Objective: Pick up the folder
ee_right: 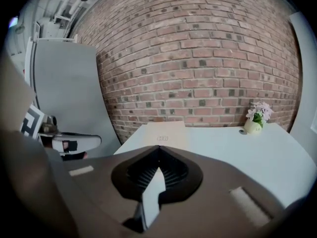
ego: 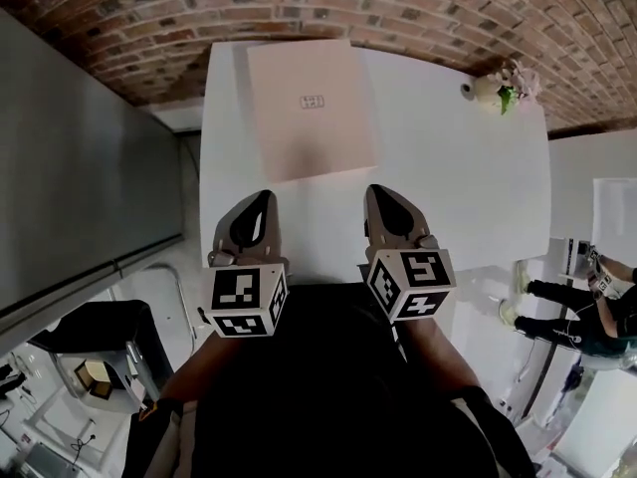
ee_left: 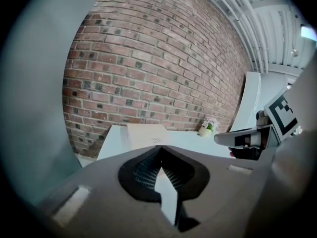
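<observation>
- Folder, pale pink with a small mark at its middle, lies flat on a white worktop, at the far left, close to the brick wall.
- Left gripper and right gripper hang side by side over the worktop's near edge. Both point toward the folder but stay apart from it.
- Both grippers are pressed together, with nothing between the jaws.
- Judged from this pose, the hands are lined up on the folder's near edge for a two-sided pickup. The jaws would have to spread first.
- Because the folder lies flat, it offers little to pinch. Its nearness to the worktop's left edge may give one jaw a way under.
- Only the head view shows the gap between grippers and folder, along with a person at far right.
- Only the gripper views show the ribbed pads meeting at the tips. They also show the wall rising behind the folder, and each shows the other gripper at its side.
- A small flower pot stands at the far right, well apart from the folder.
</observation>
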Motion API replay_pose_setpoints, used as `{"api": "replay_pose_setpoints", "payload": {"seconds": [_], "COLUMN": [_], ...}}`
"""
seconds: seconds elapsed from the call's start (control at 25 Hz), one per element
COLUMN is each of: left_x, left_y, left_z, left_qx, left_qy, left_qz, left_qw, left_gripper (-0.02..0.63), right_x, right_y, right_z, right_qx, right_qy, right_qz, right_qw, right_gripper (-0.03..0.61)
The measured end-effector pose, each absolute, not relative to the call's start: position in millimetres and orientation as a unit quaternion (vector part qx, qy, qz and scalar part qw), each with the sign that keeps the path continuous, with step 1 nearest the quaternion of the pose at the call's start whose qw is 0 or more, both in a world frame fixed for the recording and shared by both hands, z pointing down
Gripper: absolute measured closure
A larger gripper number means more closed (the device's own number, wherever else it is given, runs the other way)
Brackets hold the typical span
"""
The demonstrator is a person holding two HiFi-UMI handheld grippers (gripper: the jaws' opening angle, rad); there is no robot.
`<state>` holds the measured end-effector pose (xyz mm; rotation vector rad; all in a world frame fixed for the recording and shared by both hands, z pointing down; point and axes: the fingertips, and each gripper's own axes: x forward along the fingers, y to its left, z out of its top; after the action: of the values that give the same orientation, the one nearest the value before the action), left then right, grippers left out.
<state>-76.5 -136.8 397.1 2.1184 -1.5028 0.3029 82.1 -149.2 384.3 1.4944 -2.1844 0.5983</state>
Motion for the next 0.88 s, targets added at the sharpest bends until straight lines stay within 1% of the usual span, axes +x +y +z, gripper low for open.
{"api": "replay_pose_setpoints", "payload": {"seconds": [0.24,0.28,0.32,0.36,0.48,0.6,0.8,0.88], "left_x": [-73.2,-71.6,-70.4,-69.7,-68.2,-64.0,-65.1,-66.2], "left_y": [-158.3,-161.4,-164.4,-167.4,-174.7,-180.9,-193.4,-197.1], "left_z": [418.9,423.0,427.1,431.6,449.1,464.8,483.9,492.9], "left_qx": [0.762,0.76,0.759,0.757,0.748,0.738,0.723,0.717], "left_qy": [-0.567,-0.565,-0.564,-0.564,-0.563,-0.559,-0.562,-0.56], "left_qz": [0.128,0.132,0.137,0.142,0.162,0.17,0.174,0.177], "left_qw": [0.286,0.291,0.296,0.299,0.311,0.337,0.363,0.376], "left_gripper": [0.611,0.581,0.538,0.535,0.508,0.465,0.378,0.346], "right_x": [91.7,92.4,92.8,93.3,96.3,99.7,101.5,101.9], "right_y": [-177.5,-181.0,-184.2,-187.4,-196.6,-204.9,-216.7,-221.5], "right_z": [418.0,423.5,428.5,433.1,444.7,457.2,483.6,493.3], "right_qx": [0.515,0.509,0.503,0.498,0.491,0.481,0.456,0.451], "right_qy": [-0.786,-0.786,-0.787,-0.788,-0.787,-0.786,-0.789,-0.787], "right_qz": [0.242,0.249,0.256,0.262,0.27,0.282,0.304,0.315], "right_qw": [0.243,0.246,0.248,0.251,0.259,0.266,0.276,0.278], "right_gripper": [0.575,0.574,0.523,0.492,0.462,0.424,0.321,0.293]}}
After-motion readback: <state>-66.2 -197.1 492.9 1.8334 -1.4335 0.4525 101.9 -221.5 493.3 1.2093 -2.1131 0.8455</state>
